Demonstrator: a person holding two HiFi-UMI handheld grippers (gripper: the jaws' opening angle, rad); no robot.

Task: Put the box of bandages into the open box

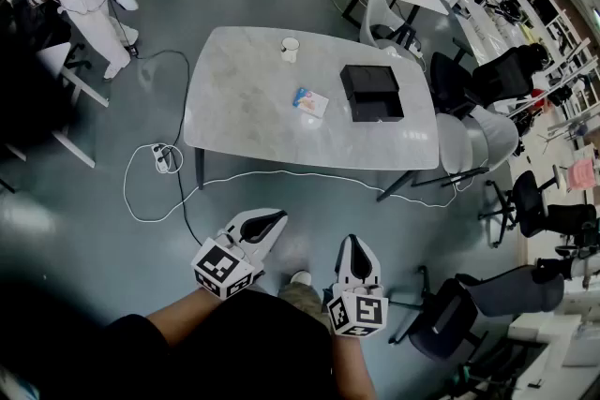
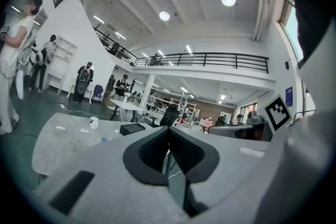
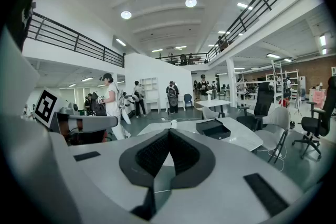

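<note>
bandage box (image 1: 310, 101) print too small; open box (image 1: 371, 94) interior indistinct

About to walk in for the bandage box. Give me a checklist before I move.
1. Box of bandages lying free on the table: ok.
2. Open box uncovered, beside it, not touching: ok.
3. Left gripper empty: ok; opened for a grasp: not ok, shut.
4. Right gripper empty: ok; opened: not ok, shut.
5. Reach to table: not ok, floor lies between.
6. Path clear: not ok, cable crosses it.
</note>
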